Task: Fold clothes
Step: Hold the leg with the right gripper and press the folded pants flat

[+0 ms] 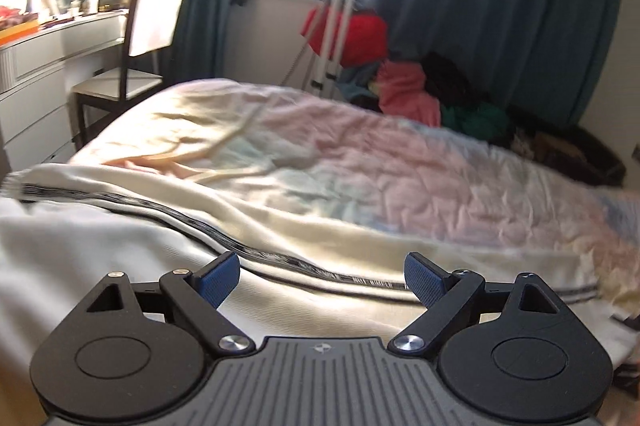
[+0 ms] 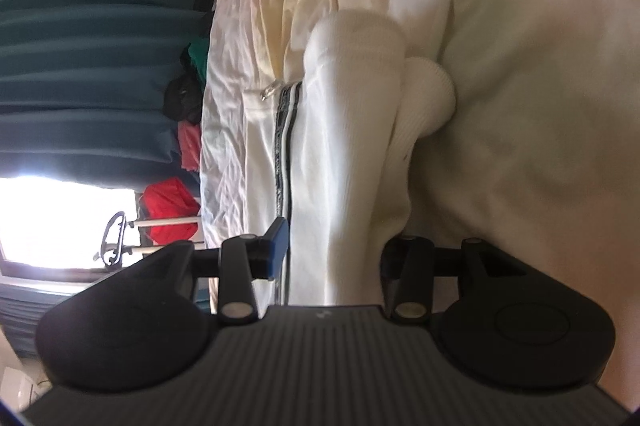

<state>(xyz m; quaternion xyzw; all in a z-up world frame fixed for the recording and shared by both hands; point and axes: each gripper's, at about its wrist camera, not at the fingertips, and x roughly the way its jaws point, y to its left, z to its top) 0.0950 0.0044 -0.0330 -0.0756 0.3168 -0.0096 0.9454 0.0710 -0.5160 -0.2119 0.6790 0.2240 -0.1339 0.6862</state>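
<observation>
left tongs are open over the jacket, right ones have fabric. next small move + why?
Probably lower the left tongs onto the white jacket near its zipper and close. They hang open with nothing between them, while the right tongs already grip a bunched fold of the same jacket. A second grip lets both hands carry the fold across the bedspread.

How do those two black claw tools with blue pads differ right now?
The left gripper is spread wide open and holds nothing, hovering above the white zip-up jacket with dark striped trim. The right gripper is rolled sideways, closed on a thick bunch of that jacket's white fabric. Both are the same black design with blue pads.
</observation>
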